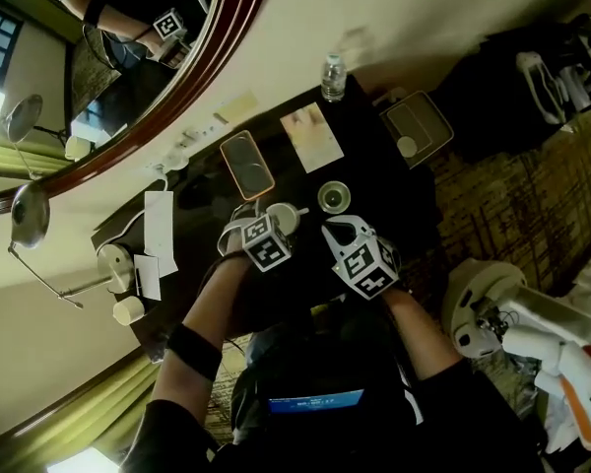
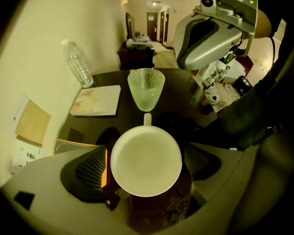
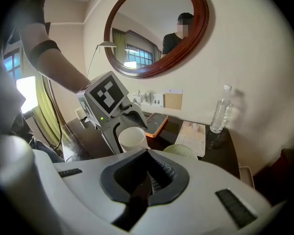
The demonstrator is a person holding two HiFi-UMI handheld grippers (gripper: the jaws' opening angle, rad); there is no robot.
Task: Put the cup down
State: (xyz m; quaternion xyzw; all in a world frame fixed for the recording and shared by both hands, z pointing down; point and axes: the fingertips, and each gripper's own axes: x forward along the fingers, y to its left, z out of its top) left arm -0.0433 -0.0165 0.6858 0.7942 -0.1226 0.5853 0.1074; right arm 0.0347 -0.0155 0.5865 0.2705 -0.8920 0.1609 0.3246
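Left tongs (image 2: 146, 166): spread wide, aimed steeply down, pads flanking the white cup (image 2: 146, 153) without pressing it.
Right tongs (image 3: 146, 177): clenched shut, empty, held just beside the left.
White cup: upright, seemingly resting on the dark worktop (image 2: 179, 94), handle turned toward the green dimpled glass (image 2: 146, 89).
Green dimpled glass: just beyond the handle, apart.
Behind: booklet (image 2: 97, 101), water bottle (image 2: 78, 65) by the wall.

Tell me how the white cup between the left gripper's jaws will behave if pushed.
The white cup looks rigid, probably ceramic, so it should keep its shape but could chip. Its smooth wall and the glossy dark table suggest it would slide rather than tip. It looks empty, so likely light.
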